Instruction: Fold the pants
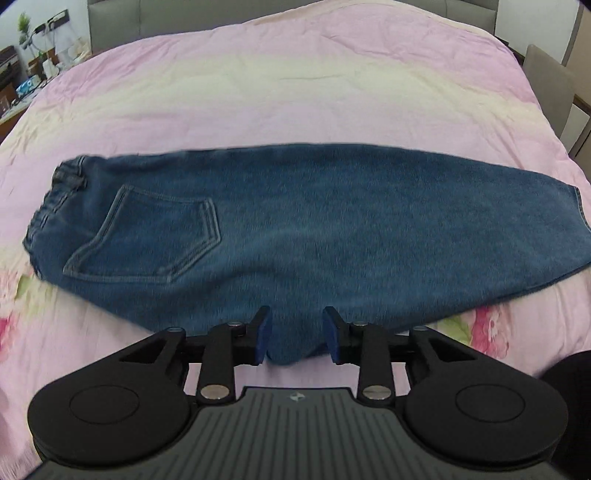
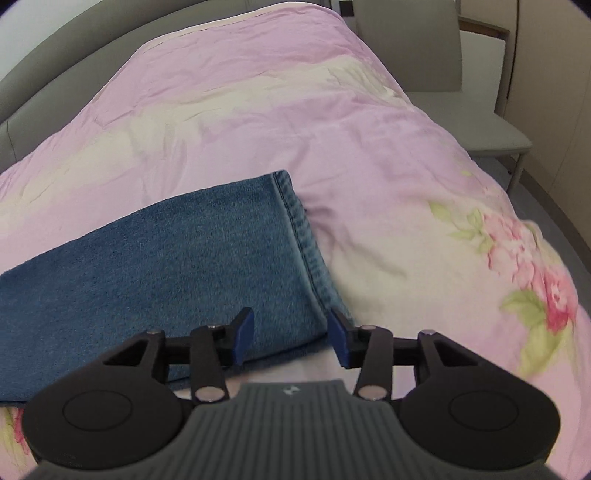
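Blue denim pants [image 1: 295, 229] lie folded lengthwise across the pink bed, waistband [image 1: 55, 199] at the left, leg hems at the right. A back pocket [image 1: 147, 236] faces up. My left gripper [image 1: 297, 338] is open at the near edge of the pants, around the crotch bulge, its blue pads either side of the denim. In the right wrist view the leg end [image 2: 177, 266] and its hem [image 2: 303, 243] show. My right gripper [image 2: 291, 338] is open over the near hem corner.
A pink floral quilt [image 1: 295, 92] covers the bed. A grey headboard [image 1: 114, 18] runs behind. A cluttered desk [image 1: 22, 85] stands far left. A grey chair [image 2: 443, 92] stands beside the bed on the right.
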Action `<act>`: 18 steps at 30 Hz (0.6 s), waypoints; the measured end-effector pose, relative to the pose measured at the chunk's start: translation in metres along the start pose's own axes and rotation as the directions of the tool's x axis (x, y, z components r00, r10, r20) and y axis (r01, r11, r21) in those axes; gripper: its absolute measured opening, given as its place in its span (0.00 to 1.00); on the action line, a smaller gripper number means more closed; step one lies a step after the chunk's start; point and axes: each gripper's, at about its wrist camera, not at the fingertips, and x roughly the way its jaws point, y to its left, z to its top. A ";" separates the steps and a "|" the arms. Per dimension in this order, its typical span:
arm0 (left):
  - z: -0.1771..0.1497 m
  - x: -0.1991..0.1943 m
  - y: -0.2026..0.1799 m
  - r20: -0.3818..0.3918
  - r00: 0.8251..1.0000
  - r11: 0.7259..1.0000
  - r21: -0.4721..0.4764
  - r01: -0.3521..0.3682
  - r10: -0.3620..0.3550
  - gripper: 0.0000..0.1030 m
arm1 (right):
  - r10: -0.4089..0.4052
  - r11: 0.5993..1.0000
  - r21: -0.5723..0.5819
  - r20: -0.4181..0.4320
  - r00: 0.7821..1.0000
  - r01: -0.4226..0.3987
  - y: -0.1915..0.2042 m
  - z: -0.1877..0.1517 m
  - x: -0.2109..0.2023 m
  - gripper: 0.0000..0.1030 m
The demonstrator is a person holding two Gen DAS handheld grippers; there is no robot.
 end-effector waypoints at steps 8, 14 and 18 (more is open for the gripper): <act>-0.025 0.033 -0.001 -0.023 0.999 0.996 -0.088 -0.027 0.025 0.49 | 0.043 0.986 0.161 0.003 0.999 -0.042 -0.008 -0.031 -0.003 0.50; -0.028 0.041 0.011 0.047 0.998 0.980 -0.197 -0.041 0.051 0.20 | 0.056 0.949 0.311 0.012 0.998 -0.057 -0.014 -0.033 0.007 0.52; -0.032 0.012 0.015 0.089 0.995 0.970 -0.241 -0.019 0.041 0.14 | 0.047 0.967 0.252 0.011 0.999 -0.048 -0.004 -0.029 0.006 0.52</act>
